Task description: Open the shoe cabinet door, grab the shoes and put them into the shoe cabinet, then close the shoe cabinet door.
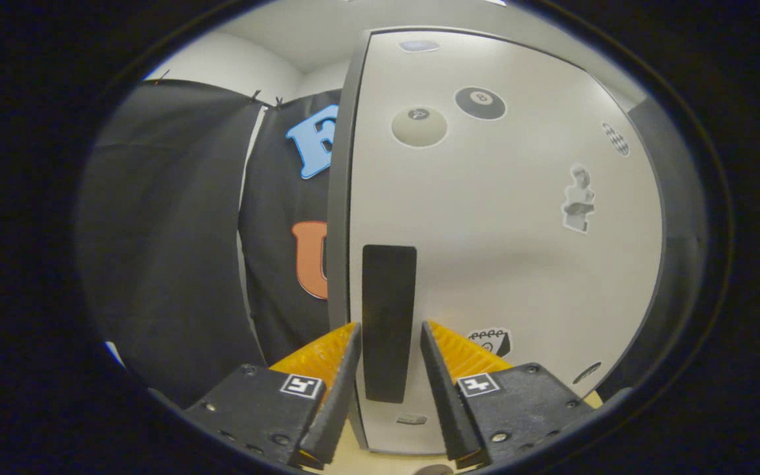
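Note:
The shoe cabinet's white door [505,218] stands right in front of me, dotted with stickers. Its tall black handle [388,297] sits near the door's left edge, beside a grey strip [339,218] that runs down that side. My gripper [390,324] is open, and the handle's lower half lies between the two yellow-and-black fingers [344,369]. Each finger is close to a side of the handle, with a thin gap still showing on both sides.
The booth's black cloth wall [169,251] hangs to the left of the cabinet, very near its side. A pale floor or table surface [386,462] shows under the door between the finger bases.

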The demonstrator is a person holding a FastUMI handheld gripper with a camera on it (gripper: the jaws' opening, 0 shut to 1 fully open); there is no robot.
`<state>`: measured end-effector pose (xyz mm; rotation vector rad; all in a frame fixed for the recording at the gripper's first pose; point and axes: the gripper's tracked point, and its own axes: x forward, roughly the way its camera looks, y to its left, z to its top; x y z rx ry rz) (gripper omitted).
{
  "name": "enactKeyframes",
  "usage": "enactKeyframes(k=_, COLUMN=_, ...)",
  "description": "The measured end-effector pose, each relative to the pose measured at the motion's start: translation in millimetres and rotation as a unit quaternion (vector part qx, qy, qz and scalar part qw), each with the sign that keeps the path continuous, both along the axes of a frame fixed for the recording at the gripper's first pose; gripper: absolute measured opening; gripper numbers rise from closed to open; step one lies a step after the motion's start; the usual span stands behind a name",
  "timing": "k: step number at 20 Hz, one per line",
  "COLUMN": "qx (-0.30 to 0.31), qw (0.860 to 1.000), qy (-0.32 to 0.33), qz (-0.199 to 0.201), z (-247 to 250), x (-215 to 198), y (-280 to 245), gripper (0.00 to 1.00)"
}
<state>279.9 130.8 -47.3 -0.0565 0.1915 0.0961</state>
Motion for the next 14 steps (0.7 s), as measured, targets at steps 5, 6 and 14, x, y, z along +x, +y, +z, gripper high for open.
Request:
enactKeyframes(k=5, qx=0.003, qw=1.0, qy=0.004, qz=-0.008, z=-2.4, x=-4.7, y=1.4, gripper=0.37)
enactKeyframes(k=6, qx=0.011, qw=1.0, qy=0.004, qz=0.001, z=-2.7, x=-6.7, y=2.9, gripper=0.35)
enactKeyframes(k=14, qx=0.029, qw=0.997, qy=0.024, qz=0.064, z=0.7, x=-79.7, y=-8.6, gripper=0.34)
